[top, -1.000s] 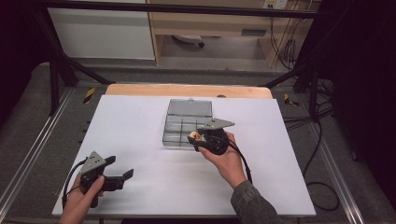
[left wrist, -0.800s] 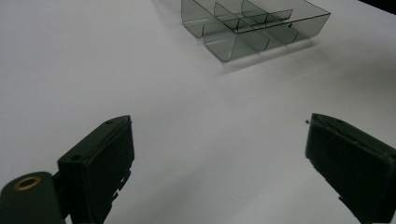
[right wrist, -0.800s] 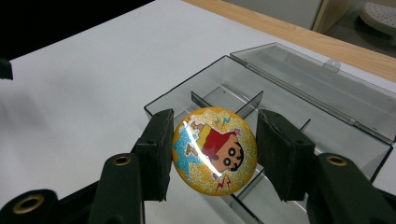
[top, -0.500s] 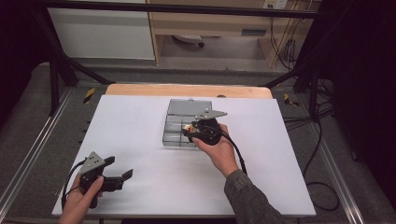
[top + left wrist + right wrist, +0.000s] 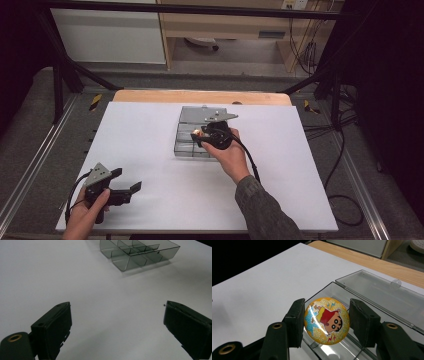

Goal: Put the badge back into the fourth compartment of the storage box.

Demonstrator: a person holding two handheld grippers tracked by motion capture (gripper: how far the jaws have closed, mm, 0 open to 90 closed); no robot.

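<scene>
Yellow glitter badge [image 5: 326, 321] clamped between the right gripper [image 5: 325, 323] pads, poised over the clear compartment box [image 5: 186, 141]. Left gripper [image 5: 117, 327] wide open, empty, resting apart on white table [image 5: 150, 165]. Next, probably: lower into one compartment, then release.

The table [image 5: 150, 150] is seen from above and the near side in the high view, facing forward and down. The compartment box [image 5: 140, 252] is viewed from afar, low over the table, in the left gripper view, and closely in the right gripper view [image 5: 372, 297]; all 3 views share it.
</scene>
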